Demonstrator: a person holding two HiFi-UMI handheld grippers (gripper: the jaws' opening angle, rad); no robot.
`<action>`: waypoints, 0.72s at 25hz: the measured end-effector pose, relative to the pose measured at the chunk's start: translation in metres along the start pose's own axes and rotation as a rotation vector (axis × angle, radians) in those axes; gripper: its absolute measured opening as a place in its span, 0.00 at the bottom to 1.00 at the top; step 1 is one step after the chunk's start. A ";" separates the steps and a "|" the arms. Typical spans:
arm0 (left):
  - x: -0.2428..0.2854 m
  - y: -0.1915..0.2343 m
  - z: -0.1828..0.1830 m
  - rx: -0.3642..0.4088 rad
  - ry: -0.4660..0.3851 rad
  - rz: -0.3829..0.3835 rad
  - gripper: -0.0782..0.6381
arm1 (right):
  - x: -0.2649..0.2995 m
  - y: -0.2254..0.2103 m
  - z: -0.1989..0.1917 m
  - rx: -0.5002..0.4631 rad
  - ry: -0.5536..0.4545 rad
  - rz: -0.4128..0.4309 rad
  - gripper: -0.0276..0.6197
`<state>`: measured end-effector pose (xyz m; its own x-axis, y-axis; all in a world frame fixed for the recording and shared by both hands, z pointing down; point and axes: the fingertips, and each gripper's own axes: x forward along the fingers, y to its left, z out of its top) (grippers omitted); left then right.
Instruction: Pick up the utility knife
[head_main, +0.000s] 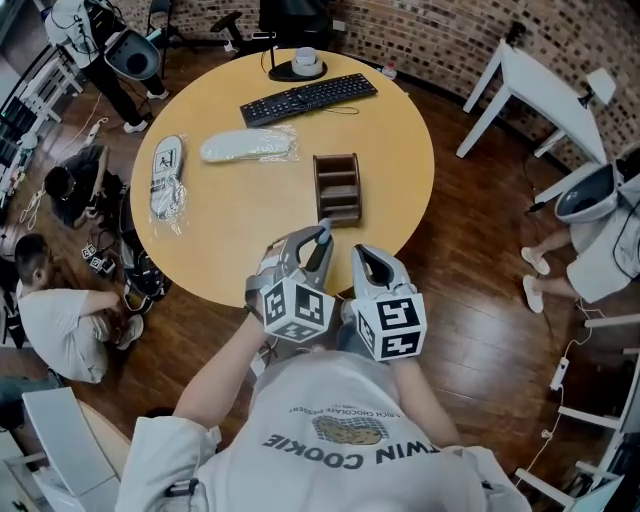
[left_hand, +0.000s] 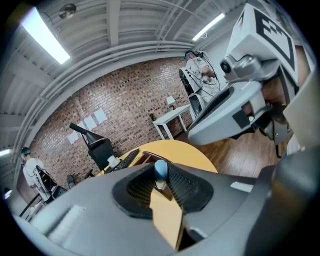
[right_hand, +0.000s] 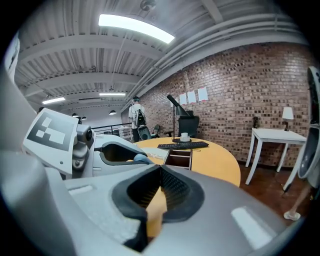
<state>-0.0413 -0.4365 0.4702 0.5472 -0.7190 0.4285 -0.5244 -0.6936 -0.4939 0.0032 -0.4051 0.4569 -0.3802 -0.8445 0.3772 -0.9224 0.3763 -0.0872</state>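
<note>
The left gripper (left_hand: 160, 176) has its fingers clamped on the knife (left_hand: 160, 169), held over the near edge of the counter (head_main: 220, 240); only its blue end shows past the tips. The right gripper (right_hand: 159, 172) hangs just beside it, fingers together on nothing. The hold looks narrow, so a quick swing could let the knife pivot or slip out and drop, and the right gripper is near enough to knock it
</note>
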 end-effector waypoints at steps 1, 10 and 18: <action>-0.006 -0.002 0.000 -0.009 -0.008 0.003 0.21 | -0.003 0.005 -0.001 -0.001 -0.003 0.000 0.05; -0.060 -0.008 0.017 -0.149 -0.088 0.030 0.21 | -0.038 0.038 0.005 -0.029 -0.020 0.002 0.05; -0.093 -0.028 0.024 -0.262 -0.118 0.055 0.21 | -0.069 0.056 -0.004 -0.045 -0.042 0.032 0.05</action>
<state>-0.0616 -0.3493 0.4265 0.5774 -0.7563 0.3076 -0.6975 -0.6528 -0.2956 -0.0220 -0.3245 0.4299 -0.4129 -0.8468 0.3355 -0.9060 0.4194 -0.0566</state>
